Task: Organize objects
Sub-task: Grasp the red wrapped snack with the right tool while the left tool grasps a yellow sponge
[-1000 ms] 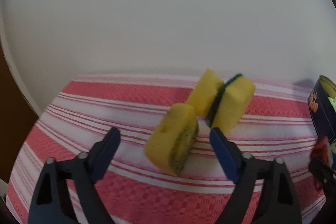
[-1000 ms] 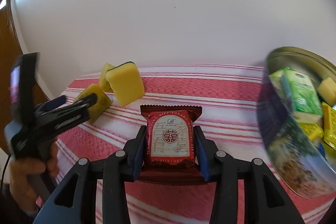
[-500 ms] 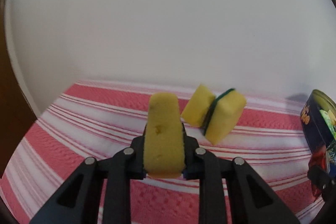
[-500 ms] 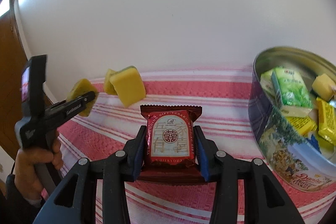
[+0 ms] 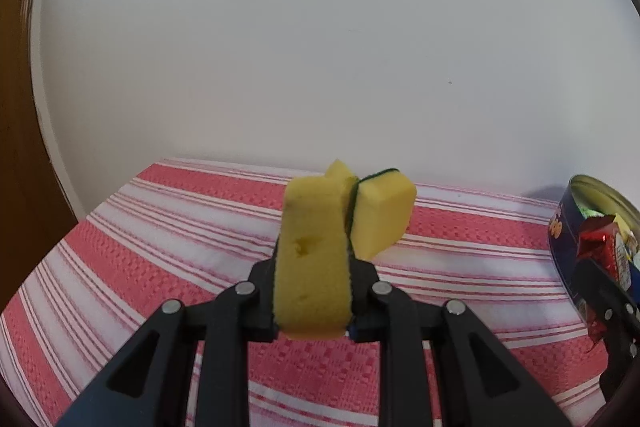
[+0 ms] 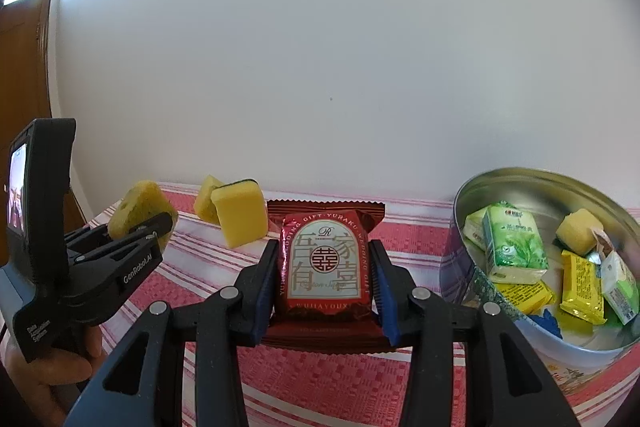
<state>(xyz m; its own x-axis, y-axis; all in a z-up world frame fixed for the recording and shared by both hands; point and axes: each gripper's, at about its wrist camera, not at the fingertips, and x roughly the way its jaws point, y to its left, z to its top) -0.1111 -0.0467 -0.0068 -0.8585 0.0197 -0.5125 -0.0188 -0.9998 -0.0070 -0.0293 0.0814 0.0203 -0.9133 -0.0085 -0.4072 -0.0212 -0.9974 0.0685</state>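
A yellow sponge (image 5: 312, 267) is being pinched between the jaws of the left gripper (image 5: 314, 291), standing upright in the gap with its top rising above the fingertips and clear of the cloth. A red snack packet (image 6: 326, 263) is being clamped by its two side edges between the blue-padded jaws of the right gripper (image 6: 326, 283), its printed face turned toward the camera and its upper edge reaching past the fingertips. Beyond the left gripper, two more sponges (image 5: 380, 215) are being seen leaning against each other on the red-and-white striped tablecloth (image 5: 160, 235), near the white wall (image 5: 320, 47). To the right of the right gripper, a round metal tin (image 6: 472, 267) is being seen on the cloth, open at the top, with green and yellow packets (image 6: 512, 243) and a small sponge piece (image 6: 576, 231) lying inside it. In the right wrist view the left gripper is being held up at the left, over the cloth's edge.
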